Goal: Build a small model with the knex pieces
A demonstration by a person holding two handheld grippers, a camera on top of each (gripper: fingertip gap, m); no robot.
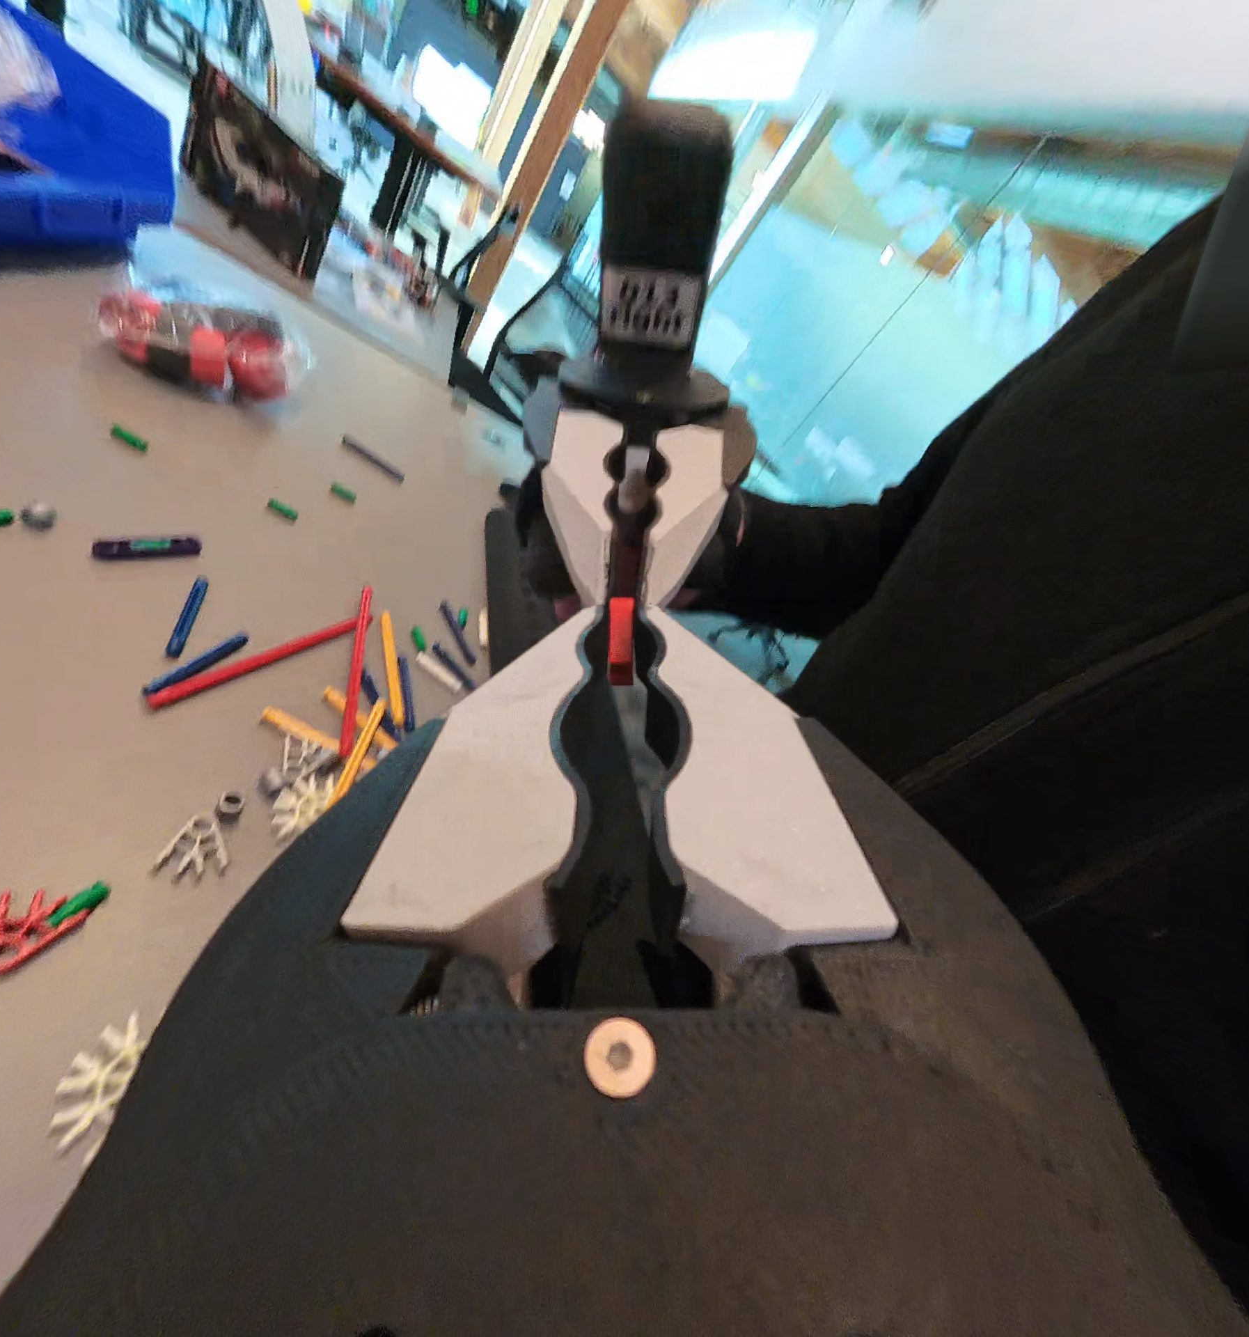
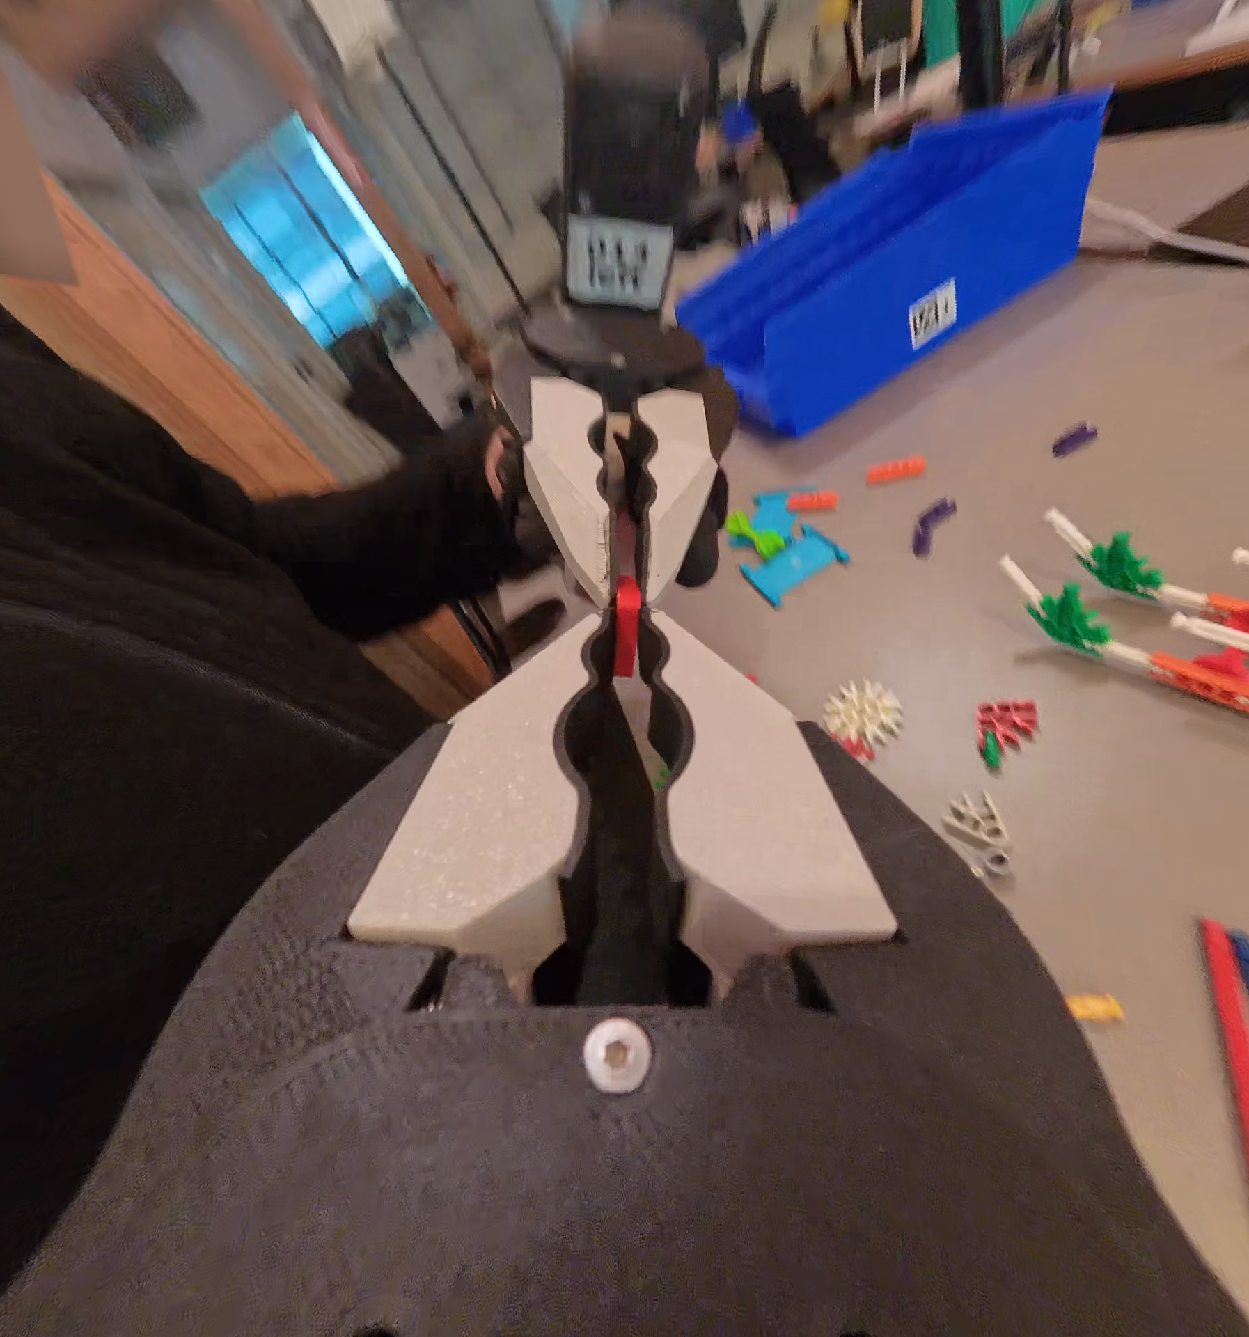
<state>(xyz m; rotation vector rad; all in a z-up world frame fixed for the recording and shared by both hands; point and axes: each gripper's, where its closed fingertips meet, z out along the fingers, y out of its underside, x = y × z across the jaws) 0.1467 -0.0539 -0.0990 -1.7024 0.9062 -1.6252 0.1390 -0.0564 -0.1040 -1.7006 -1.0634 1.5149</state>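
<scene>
My two grippers point at each other, tip to tip, above the grey table (image 1: 43, 723). A small red construction-toy piece (image 1: 621, 640) spans the place where the tips meet. My left gripper (image 1: 620, 628) is shut on the near end of it. The right gripper (image 1: 630, 575) faces me and closes on the far, darker end. In the right wrist view my right gripper (image 2: 625, 628) is shut on the same red piece (image 2: 627, 626), and the left gripper (image 2: 625, 571) faces it. A pale bit shows deeper in each far gripper's jaws; I cannot tell what it is.
Loose rods, including a long red rod (image 1: 253, 662), white snowflake connectors (image 1: 101, 1078) and a bag of parts (image 1: 195, 347) lie left. A blue bin (image 2: 896, 239), cyan panels (image 2: 795, 550), a green-white-orange assembly (image 2: 1186, 637) and a red rod (image 2: 1244, 1085) lie right. A person's dark sleeve (image 1: 1041, 579) is close. Both grippers' tips are close together, under 4 cm apart.
</scene>
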